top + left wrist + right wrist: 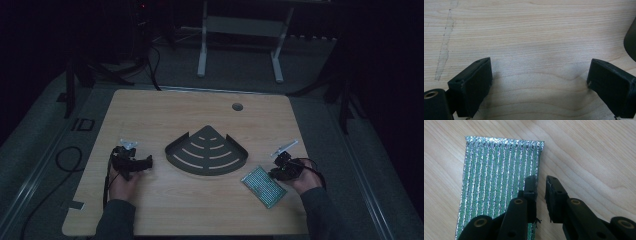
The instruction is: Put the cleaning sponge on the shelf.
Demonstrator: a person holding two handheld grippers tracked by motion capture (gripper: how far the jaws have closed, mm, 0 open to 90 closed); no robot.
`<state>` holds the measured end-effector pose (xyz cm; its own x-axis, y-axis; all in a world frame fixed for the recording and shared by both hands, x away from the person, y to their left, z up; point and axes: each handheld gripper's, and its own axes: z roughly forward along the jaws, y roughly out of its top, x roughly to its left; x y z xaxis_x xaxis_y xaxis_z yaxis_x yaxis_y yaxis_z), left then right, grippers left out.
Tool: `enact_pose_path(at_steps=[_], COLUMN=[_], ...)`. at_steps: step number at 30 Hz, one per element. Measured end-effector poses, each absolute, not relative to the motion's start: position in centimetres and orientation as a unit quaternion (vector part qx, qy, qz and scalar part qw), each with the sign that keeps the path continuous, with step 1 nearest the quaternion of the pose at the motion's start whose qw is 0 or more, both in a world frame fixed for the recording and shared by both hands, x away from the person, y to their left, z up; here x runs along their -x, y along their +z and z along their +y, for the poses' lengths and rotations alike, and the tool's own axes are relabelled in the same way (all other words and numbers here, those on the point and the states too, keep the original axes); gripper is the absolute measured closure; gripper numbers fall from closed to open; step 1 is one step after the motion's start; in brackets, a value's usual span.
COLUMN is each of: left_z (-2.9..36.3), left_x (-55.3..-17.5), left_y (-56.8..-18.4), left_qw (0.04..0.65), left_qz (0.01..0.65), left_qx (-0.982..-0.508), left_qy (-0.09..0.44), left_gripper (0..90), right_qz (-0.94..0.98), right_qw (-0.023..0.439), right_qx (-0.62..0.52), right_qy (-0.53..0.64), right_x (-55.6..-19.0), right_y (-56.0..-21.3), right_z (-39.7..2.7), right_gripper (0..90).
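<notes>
Scouring pad [499, 182] green-silver striped, flat; right tool [541, 192] narrowly parted, left tool [539, 85] wide

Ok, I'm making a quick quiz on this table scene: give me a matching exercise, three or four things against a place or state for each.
Things:
1. left gripper
2. right gripper
3. scouring pad
4. corner shelf

Places or states:
A. dark and slotted, mid-table
B. jaws wide apart over bare wood
C. green and silver stripes, lying flat
D. jaws nearly together at the pad's edge, nothing between them

Pairs: 1-B, 2-D, 3-C, 4-A
</notes>
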<state>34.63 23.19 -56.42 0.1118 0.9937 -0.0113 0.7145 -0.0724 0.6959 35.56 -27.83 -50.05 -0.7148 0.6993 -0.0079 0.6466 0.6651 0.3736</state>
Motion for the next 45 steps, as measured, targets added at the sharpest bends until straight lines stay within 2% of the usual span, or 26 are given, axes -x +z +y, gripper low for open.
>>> enact_pose_path(at_steps=[11, 45], left_z=[23.2, 23.2], left_x=[-34.6, -34.6], left_y=[-56.4, -56.4], left_qw=[0.284, 0.283], left_qz=[0.619, 0.619], left_qx=[-0.690, -0.690], left_qy=[0.246, 0.246], left_gripper=[6.5, 6.5], right_qz=[0.918, 0.917], right_qw=[0.040, -0.022], right_qx=[-0.364, -0.373], right_qy=[0.152, 0.141], right_x=[-36.2, -37.7], right_y=[-50.0, -50.9], right_z=[-27.8, -27.8], right_gripper=[78.5, 74.3])
